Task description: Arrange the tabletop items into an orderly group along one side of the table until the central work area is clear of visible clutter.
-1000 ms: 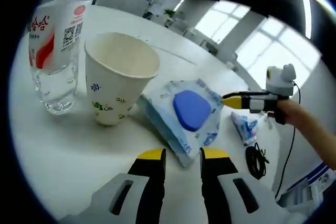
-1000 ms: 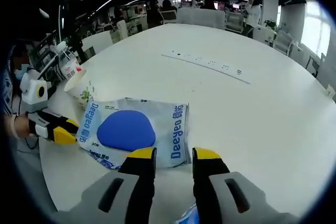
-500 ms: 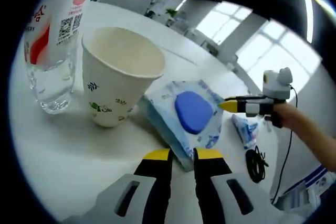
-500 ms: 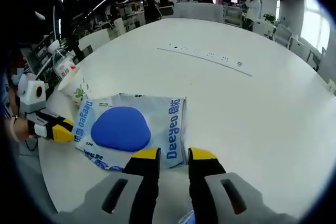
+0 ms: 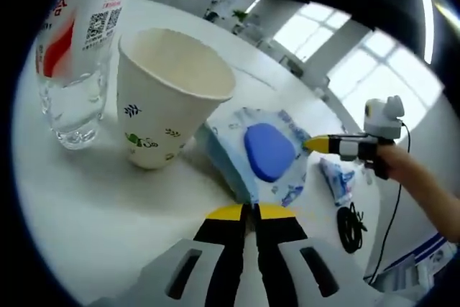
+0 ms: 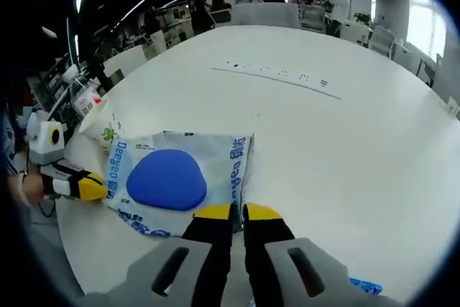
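Left gripper view: my left gripper rises from 6 o'clock, yellow tips pressed together with barely a slit between them, the near edge of the flat blue-and-white wet-wipes pack with the blue oval lid sitting right at the tips. I cannot tell whether that edge is pinched or only touched. The pack lies flat on the white round table, running from centre toward 3 o'clock. At 10 o'clock from the tips stands the white paper cup with small green and blue prints, upright and open, just beside the pack's far corner. Past it at 9 o'clock stands the clear plastic bottle with a red-and-white label, upright. At 3 o'clock the right gripper comes in level, held in a hand with the forearm trailing off toward 4 o'clock; its yellow tip meets the pack's far edge. Below it lie a small blue-and-white sachet and a coiled black cable.

Right gripper view: my right gripper rises from 6 o'clock, tips clenched together at the pack's near corner; whether it grips the wrapper I cannot tell. The left gripper enters at 9 o'clock, its tip at the pack's opposite edge. The cup stands at 10 o'clock behind the pack.
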